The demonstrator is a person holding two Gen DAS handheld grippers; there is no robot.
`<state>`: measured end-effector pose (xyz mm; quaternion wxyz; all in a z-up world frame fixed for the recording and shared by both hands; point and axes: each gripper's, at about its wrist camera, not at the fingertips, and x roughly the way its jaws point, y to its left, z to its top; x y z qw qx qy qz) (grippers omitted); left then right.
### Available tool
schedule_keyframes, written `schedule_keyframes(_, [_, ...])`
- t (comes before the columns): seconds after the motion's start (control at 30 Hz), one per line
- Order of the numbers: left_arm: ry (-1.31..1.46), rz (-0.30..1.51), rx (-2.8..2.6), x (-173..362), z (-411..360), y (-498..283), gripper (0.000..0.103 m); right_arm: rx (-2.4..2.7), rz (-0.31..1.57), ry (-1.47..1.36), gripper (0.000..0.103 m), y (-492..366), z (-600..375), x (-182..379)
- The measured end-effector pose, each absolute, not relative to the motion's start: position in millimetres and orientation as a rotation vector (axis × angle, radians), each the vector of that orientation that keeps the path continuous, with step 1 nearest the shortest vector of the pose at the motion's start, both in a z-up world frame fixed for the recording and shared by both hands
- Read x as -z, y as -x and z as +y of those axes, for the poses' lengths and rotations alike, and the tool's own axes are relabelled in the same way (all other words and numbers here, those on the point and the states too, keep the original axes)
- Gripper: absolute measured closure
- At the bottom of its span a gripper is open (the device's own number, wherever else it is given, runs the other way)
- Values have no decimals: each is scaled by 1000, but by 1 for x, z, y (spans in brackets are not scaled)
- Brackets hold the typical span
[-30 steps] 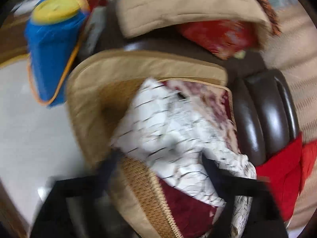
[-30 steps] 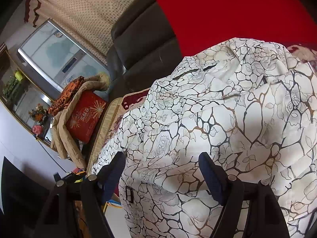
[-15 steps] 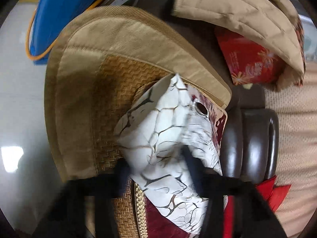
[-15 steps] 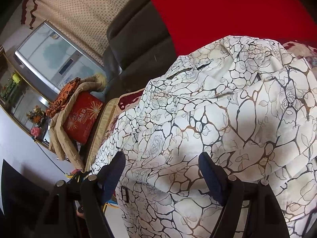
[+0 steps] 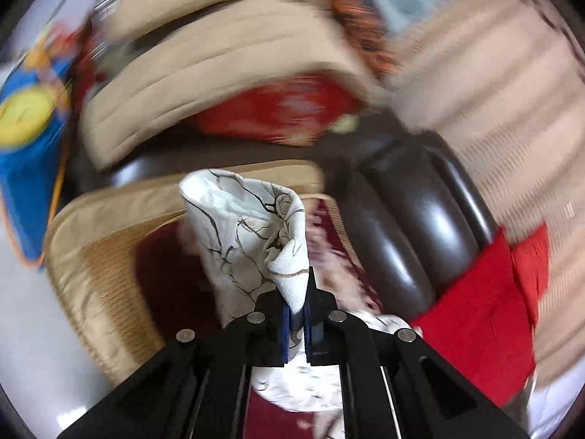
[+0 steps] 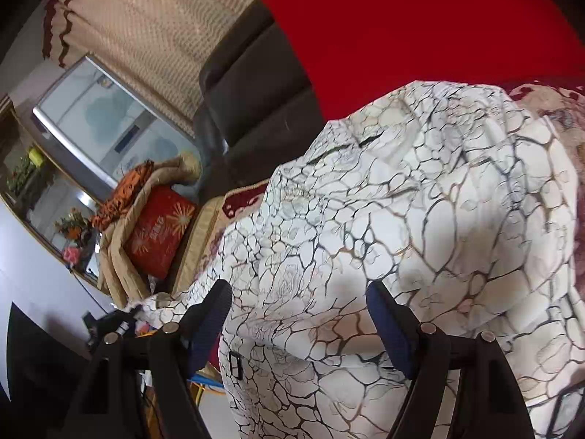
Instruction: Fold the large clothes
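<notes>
A large white garment with a dark crackle and rose print (image 6: 384, 219) lies heaped on the sofa seat. My left gripper (image 5: 298, 305) is shut on a bunched edge of this garment (image 5: 252, 234) and holds it up above the seat. My right gripper (image 6: 299, 311) is open, its two blue-padded fingers (image 6: 212, 314) spread over the heap, the cloth bulging between them. I cannot tell whether the pads touch the cloth.
The dark brown leather sofa (image 5: 413, 226) has a tan woven seat mat (image 5: 95, 256) and a red cloth (image 6: 402, 25) over its back. A tan quilted cushion (image 5: 219, 84) covers a red box (image 6: 157, 234). A blue bag (image 5: 25, 153) sits at the left. A curtain (image 6: 153, 29) hangs behind.
My left gripper has shut on the garment's edge and lifted it, and its view has swung up toward the sofa. My right gripper stays open over the heap, shifted slightly.
</notes>
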<state>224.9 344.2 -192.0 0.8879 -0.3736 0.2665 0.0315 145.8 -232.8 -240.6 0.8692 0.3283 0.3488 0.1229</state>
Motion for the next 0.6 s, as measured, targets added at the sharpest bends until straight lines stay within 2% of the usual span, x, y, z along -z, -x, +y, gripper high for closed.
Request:
schedule_keyframes(0.23, [443,585,218,115,196,-247,98,-223,672,-746,24,-132,-267,237])
schedule_keyframes(0.37, [289,637,410,101,96,-248,98,-182,633,-797,24,-121,-297,237])
schedule_keyframes(0.5, [161,733,617,112,-11,-244,97,-134,597,-837,24,-109,-326,238])
schedule_keyframes(0.53, [144,767,664,118,-31,-245,94,-122,592,-851,23,-106,-332,239])
schedule_keyframes(0.57, [129,803,705,123,-45,-245,80,-114,588,-863,23,-104,-338,240])
schedule_keyframes(0.6, [127,868,766,131,-60,-246,55,-108,587,-876,23,-103,-343,240])
